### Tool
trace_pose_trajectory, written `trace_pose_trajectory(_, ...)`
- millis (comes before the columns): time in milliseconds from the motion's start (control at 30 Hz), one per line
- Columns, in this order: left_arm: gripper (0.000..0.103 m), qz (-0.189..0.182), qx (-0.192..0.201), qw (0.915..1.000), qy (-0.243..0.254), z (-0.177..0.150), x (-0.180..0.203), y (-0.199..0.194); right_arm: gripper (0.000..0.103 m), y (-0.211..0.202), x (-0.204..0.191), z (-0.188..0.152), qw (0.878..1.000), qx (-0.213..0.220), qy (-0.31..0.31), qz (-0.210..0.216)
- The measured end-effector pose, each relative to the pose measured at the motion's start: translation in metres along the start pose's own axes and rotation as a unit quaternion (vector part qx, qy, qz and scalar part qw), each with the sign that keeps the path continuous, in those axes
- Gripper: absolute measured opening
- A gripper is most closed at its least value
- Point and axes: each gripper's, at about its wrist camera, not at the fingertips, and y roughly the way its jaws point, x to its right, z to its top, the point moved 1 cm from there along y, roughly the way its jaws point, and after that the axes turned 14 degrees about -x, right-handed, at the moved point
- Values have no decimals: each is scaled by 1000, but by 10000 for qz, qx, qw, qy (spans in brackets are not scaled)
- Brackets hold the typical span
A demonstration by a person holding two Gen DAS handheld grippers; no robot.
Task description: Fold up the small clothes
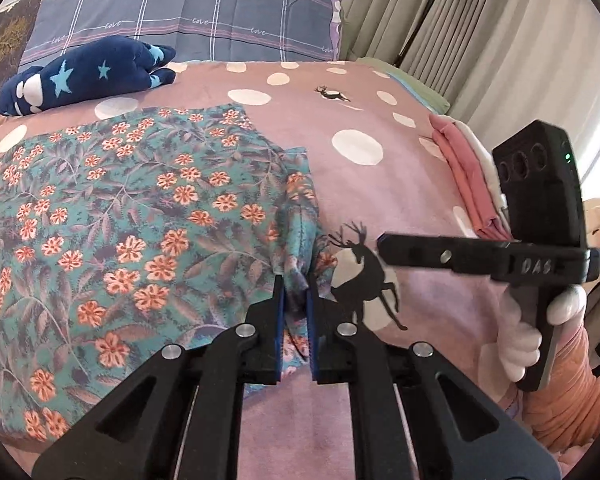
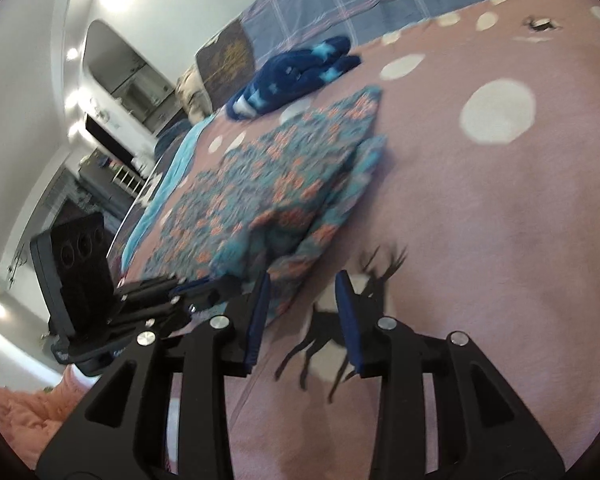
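Between left hand-held gripper (image 1: 296,292) pads: floral garment (image 1: 140,208)

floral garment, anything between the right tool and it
Nothing visible. The right tool is open just beside the floral garment, with only bare pink bedspread between. The left tool already pinches its edge.

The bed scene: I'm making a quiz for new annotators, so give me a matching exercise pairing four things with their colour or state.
Column one:
1. left claw
2. right claw
3. plush toy
4. folded clothes stack

Column two:
A. navy with light blue stars
B. open, holding nothing
C. pink and white, at the bed's edge
D. shut on the floral garment

Pairs: 1-D, 2-B, 3-A, 4-C
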Motion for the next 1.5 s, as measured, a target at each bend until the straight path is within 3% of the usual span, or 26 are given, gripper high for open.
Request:
trace_pose_trajectory(133,11,-35,133,9999,-31,1,0,-9,35,1,-5,-3,9999,-81,-97,27)
trace_pose_trajectory(233,14,35,230,9996,-128,0,-6,-16,35,-2,-23,-6,9971,-64,-734,-176)
trace_pose_trajectory(433,16,43,222,9993,-289,-2,-16,-14,39,13,-56,-10,9806,-298,-1899,-395)
trace_pose_trajectory(733,25,162,386,9988,-237,-6,-17,-29,39,33,-72,1,9582,-482,-2658,-943)
trace_pose_trajectory(767,25,180,376,9989,-235,-7,-17,-30,32,34,-70,2,9583,-532,-2655,-910)
trace_pose_trajectory(800,25,199,355,9989,-234,-8,-18,-30,7,36,-68,3,9589,-587,-2636,-875)
trace_pose_trajectory(900,25,162,247,9995,-147,-12,-16,-26,7,37,-55,8,9703,-749,-2239,-533)
trace_pose_trajectory(1000,34,203,108,9995,224,-16,-1,-20,6,22,-36,10,9845,-736,-1593,25)
trace_pose_trajectory(1067,37,236,27,9979,607,-19,14,-14,5,4,-20,6,9897,-721,-1153,447)
trace_pose_trajectory(1167,40,328,-86,9926,1164,-22,35,-3,1,-4,-4,-9,9903,-887,-900,579)
trace_pose_trajectory(1267,40,358,-231,9876,1511,-19,48,12,1,2,13,-22,9905,-1140,-651,408)
trace_pose_trajectory(1367,40,409,-415,9800,1900,-15,62,31,5,-6,19,-19,9940,-928,-469,326)
trace_pose_trajectory(1400,40,412,-474,9790,1941,-13,64,36,9,-11,22,-13,9956,-793,-386,313)
trace_pose_trajectory(1500,40,395,-644,9782,1932,-12,63,49,37,-22,28,17,9992,-319,-83,244)
